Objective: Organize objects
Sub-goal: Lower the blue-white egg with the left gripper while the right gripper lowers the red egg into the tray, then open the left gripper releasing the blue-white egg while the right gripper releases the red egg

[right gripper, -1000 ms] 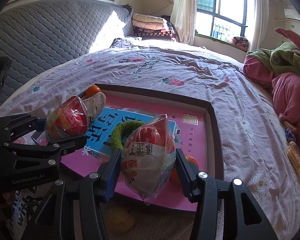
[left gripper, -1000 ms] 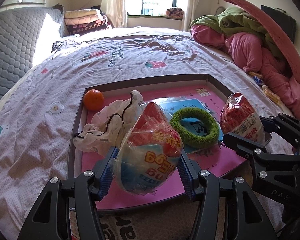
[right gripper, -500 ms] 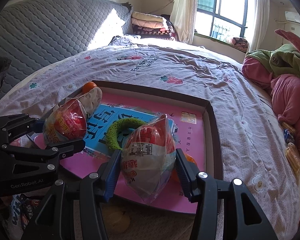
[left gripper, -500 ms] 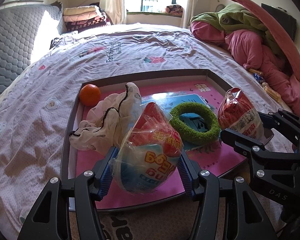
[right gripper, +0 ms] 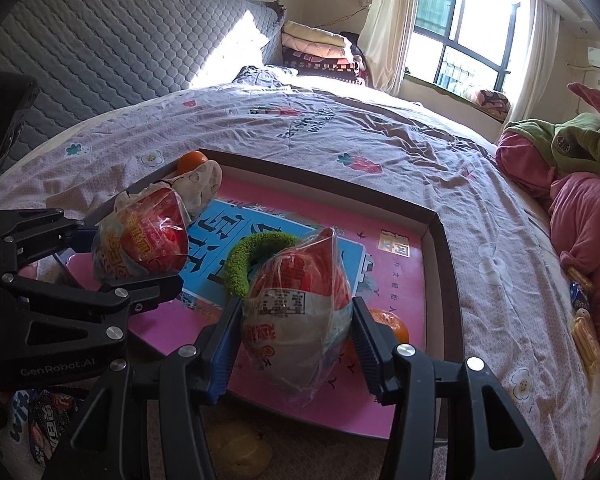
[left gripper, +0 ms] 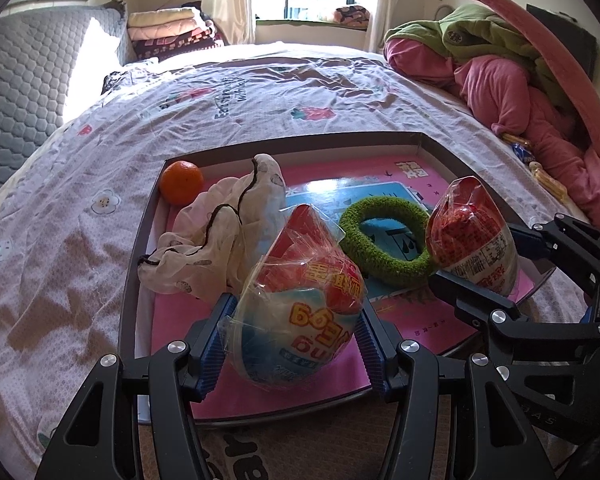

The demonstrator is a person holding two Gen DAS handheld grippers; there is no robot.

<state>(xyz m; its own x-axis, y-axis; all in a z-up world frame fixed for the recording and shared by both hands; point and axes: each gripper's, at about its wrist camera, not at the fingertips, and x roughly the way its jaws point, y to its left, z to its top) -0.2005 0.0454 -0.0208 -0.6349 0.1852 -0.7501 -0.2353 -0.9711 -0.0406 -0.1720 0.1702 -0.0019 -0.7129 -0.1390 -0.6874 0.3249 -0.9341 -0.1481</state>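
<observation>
Clearly, both grippers hold something. The left gripper (left gripper: 294, 334) has its blue pads closed on a wrapped snack egg (left gripper: 300, 308), red on top and pale blue below, and the jaws stand fairly wide because the egg is wide. The right gripper (right gripper: 294, 344) is closed on a second wrapped egg (right gripper: 296, 304), red and white, with a printed label facing the camera. Both eggs hang above the near edge of the shallow tray (left gripper: 140, 248), which lies on the bed (left gripper: 100, 152) and has a pink floor.

What can go wrong, in my judgement: the wrapping is thin, loose plastic, so an egg may slip or turn between the pads if the grip becomes weaker. The two grippers are close to each other, so a careless move could knock one egg with the other jaw. Also the tray is already crowded, and an egg put down on the green ring (left gripper: 384, 240) or on the crumpled cloth (left gripper: 220, 240) may roll away.

The left view shows the mandarin (left gripper: 181, 182) in the far left corner of the tray clearly, and the cloth in full. The right view shows a second orange fruit (right gripper: 392, 326) behind the right pad, hidden in the left view, and also a yellowish thing (right gripper: 240, 452) on the floor below the tray.
</observation>
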